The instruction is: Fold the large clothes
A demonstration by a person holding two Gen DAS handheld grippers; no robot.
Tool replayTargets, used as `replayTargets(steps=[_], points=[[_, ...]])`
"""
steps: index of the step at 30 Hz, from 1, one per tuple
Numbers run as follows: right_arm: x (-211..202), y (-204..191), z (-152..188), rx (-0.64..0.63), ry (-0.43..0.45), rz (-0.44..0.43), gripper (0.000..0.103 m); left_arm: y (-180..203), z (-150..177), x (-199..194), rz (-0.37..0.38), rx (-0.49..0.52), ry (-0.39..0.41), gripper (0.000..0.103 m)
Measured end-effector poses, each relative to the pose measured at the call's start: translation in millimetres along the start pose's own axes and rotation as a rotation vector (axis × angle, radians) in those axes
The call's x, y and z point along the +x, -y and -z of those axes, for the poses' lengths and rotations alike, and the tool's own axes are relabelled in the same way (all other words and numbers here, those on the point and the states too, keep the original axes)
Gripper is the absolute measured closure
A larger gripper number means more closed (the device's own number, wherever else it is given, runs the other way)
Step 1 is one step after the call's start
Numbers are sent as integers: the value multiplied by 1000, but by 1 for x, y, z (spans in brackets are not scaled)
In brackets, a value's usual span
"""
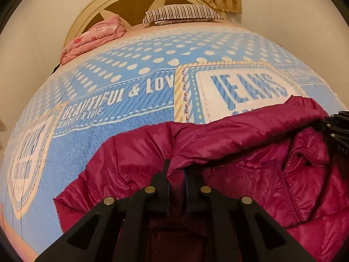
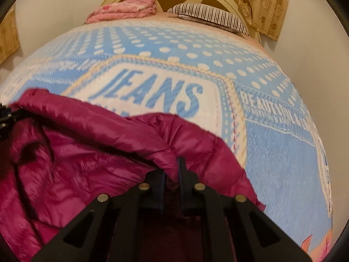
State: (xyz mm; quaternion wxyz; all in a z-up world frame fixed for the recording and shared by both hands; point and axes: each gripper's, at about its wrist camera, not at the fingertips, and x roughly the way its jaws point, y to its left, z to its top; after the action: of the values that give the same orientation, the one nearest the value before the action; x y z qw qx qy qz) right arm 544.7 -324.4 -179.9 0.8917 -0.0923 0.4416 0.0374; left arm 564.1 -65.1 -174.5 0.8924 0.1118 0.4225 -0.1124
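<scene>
Mid-fold, by the look; jacket (image 1: 218,144) on the blanket (image 1: 113,131), one edge pinched by left gripper (image 1: 176,170) and right gripper (image 2: 172,170), raised over the body; laying down and further folds left.

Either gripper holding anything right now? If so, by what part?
Both. The left gripper and the right gripper each pinch a bunched bit of the magenta puffer jacket along its raised upper edge, one toward each side, above the blue blanket.
</scene>
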Motion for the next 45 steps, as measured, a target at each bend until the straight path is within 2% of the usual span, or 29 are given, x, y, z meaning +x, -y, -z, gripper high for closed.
replayTargets(steps=[5, 6, 7, 9, 10, 15, 16, 19, 21, 24, 26, 29, 30, 31, 33, 35, 37, 40, 42, 45], points=[[-3, -7, 0, -63, -25, 15, 91, -1, 1, 4, 7, -9, -7, 93], [-5, -5, 0, -72, -33, 5, 85, -1, 1, 4, 6, -5, -7, 93], [-9, -3, -1, -77, -35, 10, 70, -1, 1, 4, 7, -3, -6, 93], [-23, 6, 0, -53, -21, 10, 50, -2, 1, 4, 10, -3, -4, 93], [-32, 11, -2, -29, -9, -2, 47, -2, 2, 5, 11, -3, -4, 93], [-62, 26, -20, 127, 65, -36, 47, 0, 3, 7, 3, 1, -2, 93], [-61, 27, -27, 166, 71, -62, 44, 1, 4, 7, -1, 4, -4, 93], [-44, 24, -50, 261, 74, -165, 44, 3, 4, 6, -10, 10, 1, 93], [-27, 13, -62, 277, 60, -182, 44, 4, 4, 5, -17, 14, 7, 93], [-4, -18, -69, 216, 16, -177, 48, 3, 4, -12, -23, 2, 42, 93], [4, -29, -63, 205, 1, -183, 48, 2, 2, -33, -26, -9, 95, 92], [7, -29, -53, 190, 1, -178, 48, 0, -9, -60, -24, -37, 180, 83], [7, -27, -50, 189, 2, -174, 48, 0, -15, -66, -29, -56, 199, 71], [8, -23, -48, 198, 2, -180, 48, 0, -20, -67, -32, -73, 206, 44], [9, -17, -44, 214, -7, -195, 48, -3, -30, -71, -35, -135, 230, 20], [9, -14, -43, 215, -7, -187, 48, -5, -39, -72, -1, -186, 257, 20], [8, -15, -42, 206, -6, -190, 47, 3, -48, -58, -26, -160, 211, 20], [7, -20, -40, 166, -2, -167, 48, 8, -54, -24, -164, -120, 133, 20], [8, -20, -37, 161, -1, -166, 48, 5, -48, -5, -139, -143, 59, 20], [9, -22, -32, 144, -1, -159, 48, 15, -30, 9, -111, -120, 21, 20]])
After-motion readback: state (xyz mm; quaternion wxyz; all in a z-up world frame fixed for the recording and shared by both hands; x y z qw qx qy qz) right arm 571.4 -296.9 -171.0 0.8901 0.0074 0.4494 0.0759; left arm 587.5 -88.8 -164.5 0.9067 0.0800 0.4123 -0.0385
